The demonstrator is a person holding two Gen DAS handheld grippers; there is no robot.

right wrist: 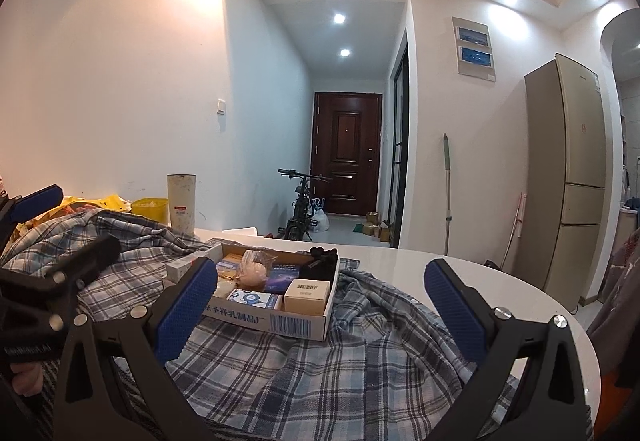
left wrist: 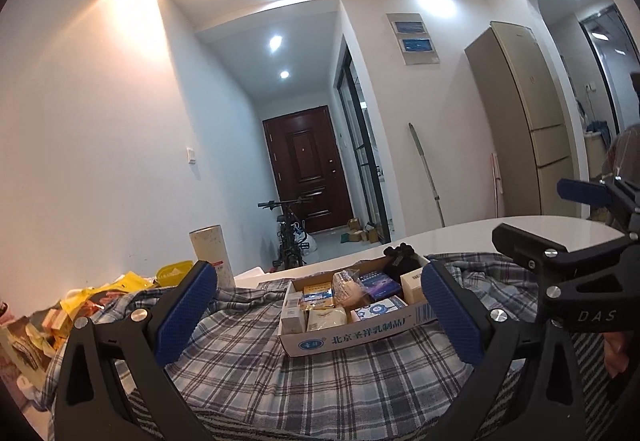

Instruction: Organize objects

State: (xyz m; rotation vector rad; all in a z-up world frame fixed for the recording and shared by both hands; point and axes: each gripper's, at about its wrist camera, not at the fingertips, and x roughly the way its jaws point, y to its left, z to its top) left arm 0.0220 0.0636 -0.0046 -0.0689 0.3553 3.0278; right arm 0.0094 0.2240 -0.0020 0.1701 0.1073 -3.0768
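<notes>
Both tools hang above a white bench (right wrist: 460,269) that is draped with a grey and blue plaid cloth (right wrist: 360,373). The left tool (left wrist: 318,305) has its blue-padded fingers spread wide with nothing between them, and the right tool (right wrist: 320,301) is spread just as wide and also empty. A shallow cardboard box (left wrist: 360,337) with blue printed characters on its near wall sits on the cloth, ahead of both tools and near the middle of the bench. In the left wrist view it lies between the two fingers; in the right wrist view it lies more to the left, partly behind the left finger. Inside the box are several small cartons, among them a dark blue booklet-like pack (right wrist: 285,275), a beige carton with a barcode label (right wrist: 307,295), a crumpled clear bag holding something pinkish (right wrist: 252,269), and a black item (right wrist: 322,265) at the far right corner. Beyond the cloth on the left stand a tall pale cylinder (right wrist: 182,203) and a yellow container (right wrist: 150,207), next to a heap of yellow and orange packets (left wrist: 100,293). Farther off, a bicycle (right wrist: 300,207) is parked in a hallway before a dark brown door (right wrist: 346,153), and a tall beige fridge (right wrist: 572,177) stands at the right.
</notes>
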